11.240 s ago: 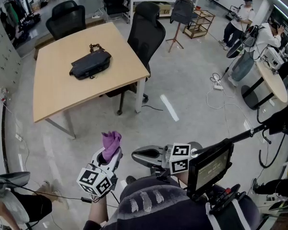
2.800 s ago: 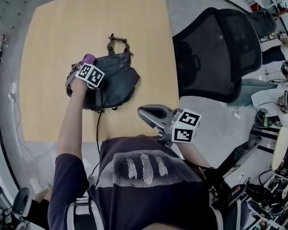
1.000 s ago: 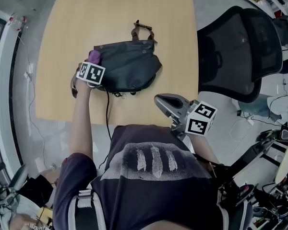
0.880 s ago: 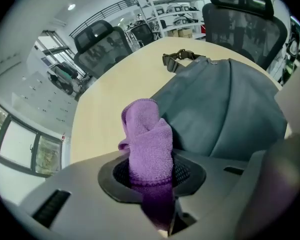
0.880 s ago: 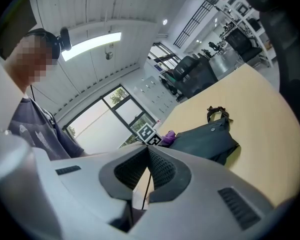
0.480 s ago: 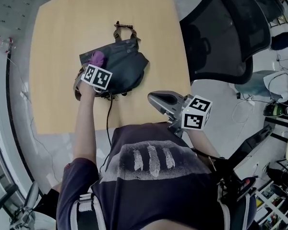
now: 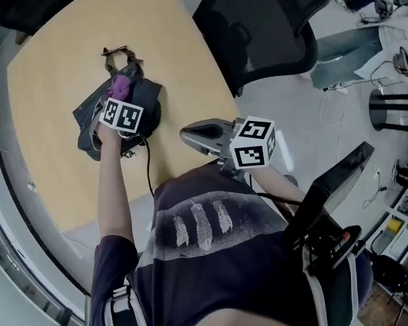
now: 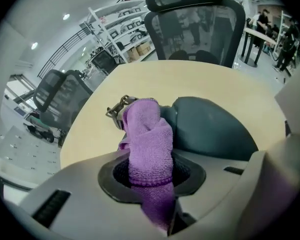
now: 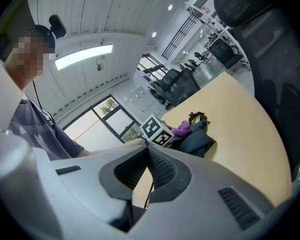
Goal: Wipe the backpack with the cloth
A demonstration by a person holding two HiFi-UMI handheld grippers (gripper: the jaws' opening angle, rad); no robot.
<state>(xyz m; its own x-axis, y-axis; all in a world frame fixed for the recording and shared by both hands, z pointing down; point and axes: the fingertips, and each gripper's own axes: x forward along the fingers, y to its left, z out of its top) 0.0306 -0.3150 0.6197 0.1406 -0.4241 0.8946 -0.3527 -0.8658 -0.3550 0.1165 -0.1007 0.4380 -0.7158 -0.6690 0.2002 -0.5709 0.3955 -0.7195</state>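
Note:
A dark backpack (image 7: 132, 107) lies on the wooden table (image 7: 54, 60), its strap and buckle (image 7: 117, 54) at the far end. My left gripper (image 7: 118, 97) is shut on a purple cloth (image 7: 120, 86) and presses it onto the top of the backpack. In the left gripper view the cloth (image 8: 147, 143) sticks up out of the left gripper (image 8: 150, 173), with the backpack (image 8: 210, 129) just behind it. My right gripper (image 7: 185, 135) hangs shut and empty off the table's near edge, apart from the backpack. Its own view shows the right gripper (image 9: 147, 151) closed, the backpack (image 9: 199, 140) beyond.
A black mesh office chair (image 7: 265, 19) stands close to the table's right edge. A dark monitor on an arm (image 7: 326, 192) is at my right. Someone's legs in jeans (image 7: 343, 46) show at the upper right. Another office chair (image 8: 60, 99) stands past the table.
The left gripper has slid the cloth from the backpack's left end up towards its strap end. The head view has turned, so table and bag sit further left. The right gripper stays shut.

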